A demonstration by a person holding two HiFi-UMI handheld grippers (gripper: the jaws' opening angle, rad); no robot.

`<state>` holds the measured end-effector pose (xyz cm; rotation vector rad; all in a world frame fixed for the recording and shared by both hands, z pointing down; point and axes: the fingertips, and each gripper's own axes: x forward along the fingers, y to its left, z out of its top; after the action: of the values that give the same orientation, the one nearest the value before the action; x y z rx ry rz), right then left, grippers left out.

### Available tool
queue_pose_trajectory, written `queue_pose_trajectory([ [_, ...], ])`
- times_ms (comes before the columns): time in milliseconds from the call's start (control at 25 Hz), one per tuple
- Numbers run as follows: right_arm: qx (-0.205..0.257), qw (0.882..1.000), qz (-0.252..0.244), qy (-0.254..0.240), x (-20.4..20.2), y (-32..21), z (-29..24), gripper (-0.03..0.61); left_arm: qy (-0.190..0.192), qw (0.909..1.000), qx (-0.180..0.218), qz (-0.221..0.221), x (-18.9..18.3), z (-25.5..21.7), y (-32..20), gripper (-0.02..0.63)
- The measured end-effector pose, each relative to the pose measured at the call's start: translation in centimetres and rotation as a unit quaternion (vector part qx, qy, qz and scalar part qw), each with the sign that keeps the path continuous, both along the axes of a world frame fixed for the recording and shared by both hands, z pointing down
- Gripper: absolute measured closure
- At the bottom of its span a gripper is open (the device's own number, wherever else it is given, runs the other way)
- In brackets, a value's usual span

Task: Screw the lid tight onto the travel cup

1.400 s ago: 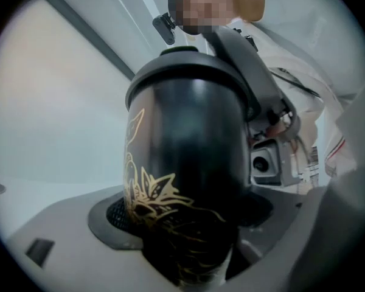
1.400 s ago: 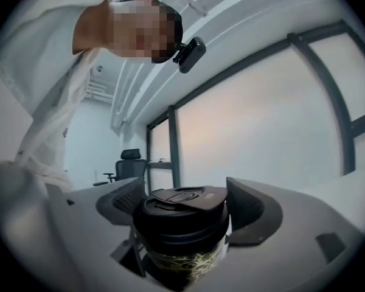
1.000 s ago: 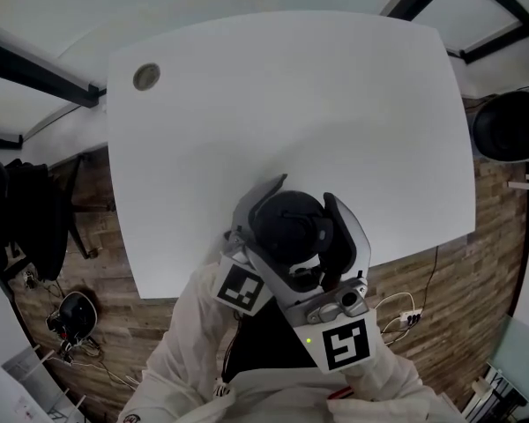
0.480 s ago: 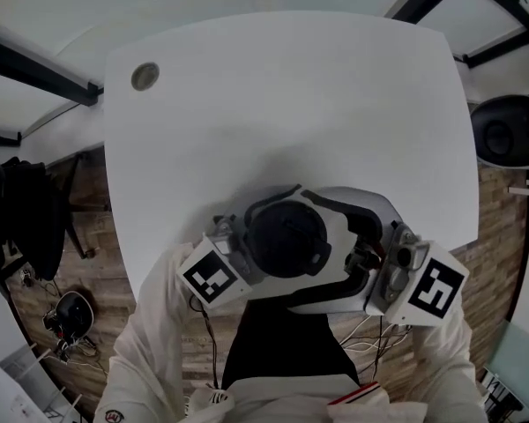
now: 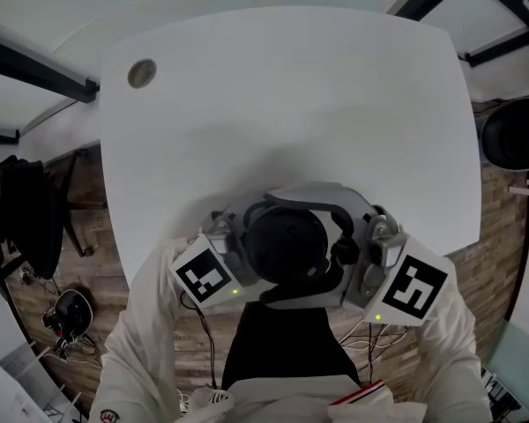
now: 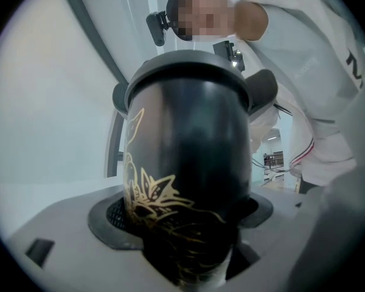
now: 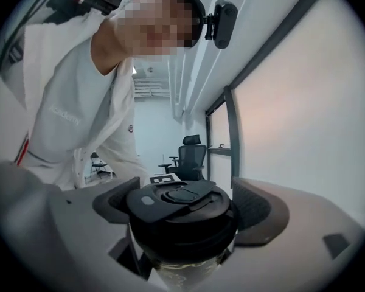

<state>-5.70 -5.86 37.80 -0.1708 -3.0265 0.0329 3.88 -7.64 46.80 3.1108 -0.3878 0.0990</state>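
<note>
My left gripper (image 6: 188, 215) clamps the slick, rigid travel cup (image 6: 188, 145) low; the right gripper (image 7: 182, 207) has its jaws opening around the lid (image 7: 170, 193), best gripped by its rim.

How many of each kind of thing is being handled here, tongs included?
Black travel cup with gold leaf pattern: 1
Black plastic lid: 1
Grey hand-held tongs: 2 (left tongs gripping cup, right tongs opening around lid)
Total: 4

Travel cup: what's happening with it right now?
A person holds the black travel cup with gold leaf pattern in the left gripper, jaws clamped on its body. The right gripper has its jaws around the black plastic lid, which sits on the cup, and they are opening, apparently letting go.
</note>
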Motion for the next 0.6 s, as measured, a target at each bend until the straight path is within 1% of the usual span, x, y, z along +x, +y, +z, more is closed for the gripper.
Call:
queue_pose_trajectory([
  [120, -0.003, 0.996, 0.086, -0.008, -0.8, -0.8, 0.3, 0.117, 0.002, 0.9996, 0.003, -0.03, -0.9, 0.3, -0.4, 0.19],
  [280, -0.004, 0.98, 0.199, -0.017, -1.3, -1.4, 0.5, 0.118, 0.002, 0.9977, 0.001, -0.068, -1.8, 0.8, -0.5, 0.19],
  [440, -0.006, 0.962, 0.272, -0.019, -0.7, -1.8, 0.3, 0.118, -0.021, 0.9945, -0.019, -0.101, -1.7, 1.7, -0.2, 0.19],
  [520, -0.01, 0.952, 0.304, -0.017, -0.4, -2.1, 0.3, 0.118, -0.022, 0.9926, -0.013, -0.119, -1.7, 1.5, -0.5, 0.19],
  [600, -0.014, 0.944, 0.331, -0.014, -0.2, -2.3, 0.4, 0.118, -0.013, 0.9899, -0.002, -0.141, -1.7, 1.0, -0.9, 0.19],
])
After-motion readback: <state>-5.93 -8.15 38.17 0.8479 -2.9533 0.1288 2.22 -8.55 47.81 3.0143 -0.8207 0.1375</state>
